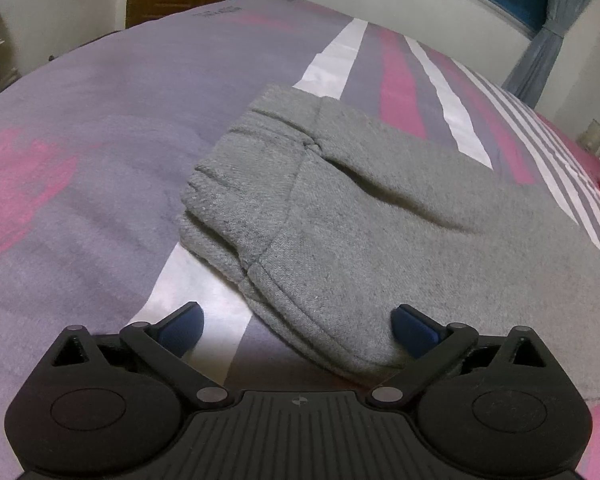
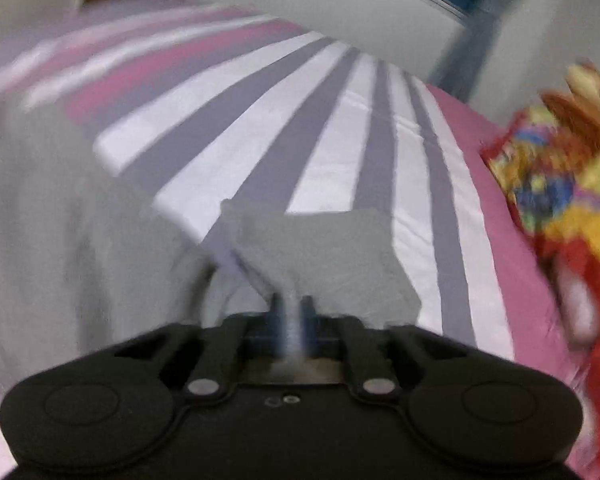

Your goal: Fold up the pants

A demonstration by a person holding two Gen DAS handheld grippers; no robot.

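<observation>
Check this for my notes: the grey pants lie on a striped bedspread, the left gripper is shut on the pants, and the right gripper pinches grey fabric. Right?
Not quite. The left gripper is open, its jaws wide apart over the edge of the grey pants, as the left wrist view shows. The striped bedspread and the right gripper pinching grey fabric are correct.

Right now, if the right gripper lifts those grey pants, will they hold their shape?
Probably not: the grey pants look soft and creased, so they should droop from the right gripper. Their thick knit probably will not slip.
</observation>
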